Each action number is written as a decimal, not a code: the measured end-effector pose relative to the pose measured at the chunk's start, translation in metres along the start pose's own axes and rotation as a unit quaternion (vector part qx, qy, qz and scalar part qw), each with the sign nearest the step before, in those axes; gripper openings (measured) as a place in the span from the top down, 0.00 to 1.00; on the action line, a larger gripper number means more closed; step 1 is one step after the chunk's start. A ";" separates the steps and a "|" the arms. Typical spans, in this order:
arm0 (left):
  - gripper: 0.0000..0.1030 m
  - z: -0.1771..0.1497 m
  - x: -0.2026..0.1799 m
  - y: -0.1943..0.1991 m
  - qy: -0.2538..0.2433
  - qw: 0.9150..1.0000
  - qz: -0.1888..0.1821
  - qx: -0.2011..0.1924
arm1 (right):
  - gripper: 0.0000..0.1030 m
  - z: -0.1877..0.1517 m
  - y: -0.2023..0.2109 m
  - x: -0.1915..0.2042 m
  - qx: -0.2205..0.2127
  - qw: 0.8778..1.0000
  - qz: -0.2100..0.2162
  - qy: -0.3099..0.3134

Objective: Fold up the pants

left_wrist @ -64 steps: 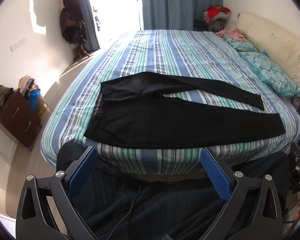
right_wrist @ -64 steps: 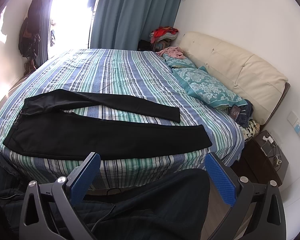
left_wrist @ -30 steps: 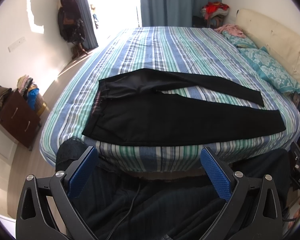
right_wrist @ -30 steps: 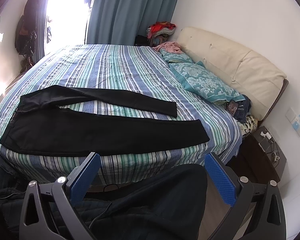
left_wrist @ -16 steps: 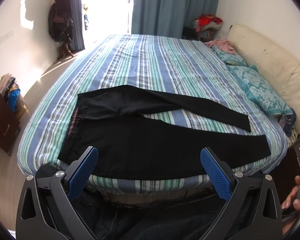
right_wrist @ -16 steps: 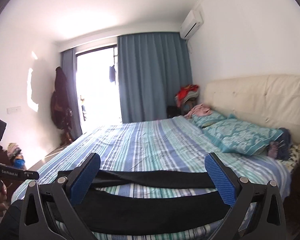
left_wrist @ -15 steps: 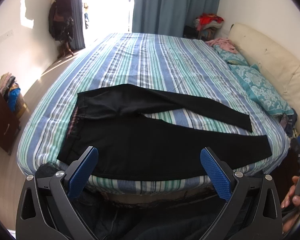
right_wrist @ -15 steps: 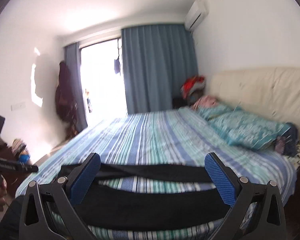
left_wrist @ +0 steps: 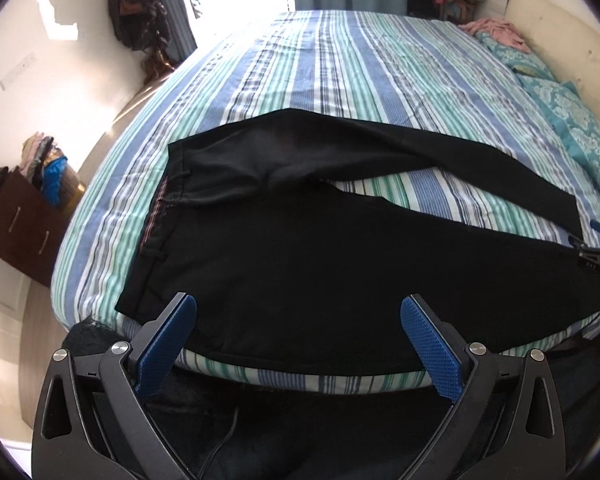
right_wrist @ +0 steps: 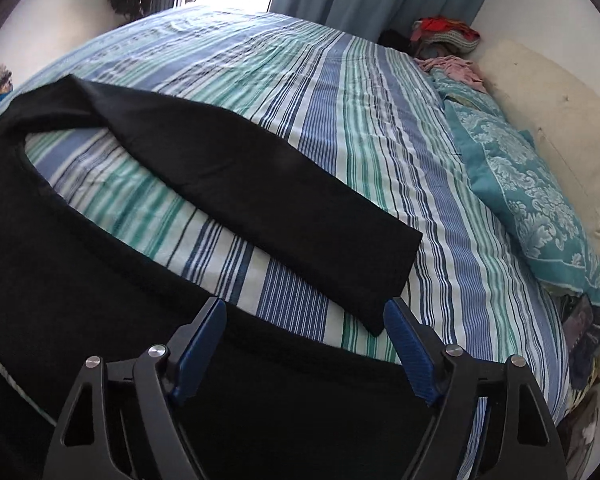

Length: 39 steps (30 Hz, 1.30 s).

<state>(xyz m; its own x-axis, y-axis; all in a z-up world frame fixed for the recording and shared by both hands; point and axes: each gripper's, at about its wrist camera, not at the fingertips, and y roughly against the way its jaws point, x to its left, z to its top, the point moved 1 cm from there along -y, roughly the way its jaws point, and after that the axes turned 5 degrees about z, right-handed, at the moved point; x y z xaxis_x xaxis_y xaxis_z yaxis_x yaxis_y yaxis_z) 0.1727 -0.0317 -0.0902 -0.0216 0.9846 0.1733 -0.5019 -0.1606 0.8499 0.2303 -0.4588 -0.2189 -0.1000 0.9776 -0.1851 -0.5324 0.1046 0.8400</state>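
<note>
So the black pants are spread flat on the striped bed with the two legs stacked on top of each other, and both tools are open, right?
Not quite. The black pants do lie flat on the striped bed, and the left tool and right tool are open, but the legs are splayed apart with bedding showing between them, clearest in the right wrist view.

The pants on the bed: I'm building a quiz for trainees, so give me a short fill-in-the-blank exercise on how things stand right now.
1. The pants lie spread on a ____ bedspread.
2. Their two legs lie ____, with bedspread showing between them.
3. The left tool and right tool both have their jaws ____.
4. The far leg's hem points toward the ____ pillow.

Missing words: striped; apart; open; teal
</note>
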 end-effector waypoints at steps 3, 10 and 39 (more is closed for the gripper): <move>0.01 0.005 -0.011 -0.012 -0.010 1.000 0.006 0.013 | 0.22 0.009 -0.039 0.001 0.024 0.999 -0.029 0.039; 0.01 0.012 -0.031 -0.042 -0.034 0.998 0.014 0.040 | 0.97 0.047 -0.068 -0.019 0.032 0.998 -0.014 0.052; 0.01 0.032 -0.063 -0.126 -0.045 0.994 0.032 0.098 | 0.94 0.196 -0.198 -0.188 -0.043 0.909 0.066 -0.408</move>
<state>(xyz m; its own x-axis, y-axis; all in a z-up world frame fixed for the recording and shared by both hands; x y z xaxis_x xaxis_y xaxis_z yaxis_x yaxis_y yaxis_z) 0.2654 -0.0758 -0.1921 0.0340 0.9631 0.2671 -0.3244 -0.2422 0.9144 0.5198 -0.6280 -0.2503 0.4706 0.7941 0.3846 -0.6290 -0.0038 0.7774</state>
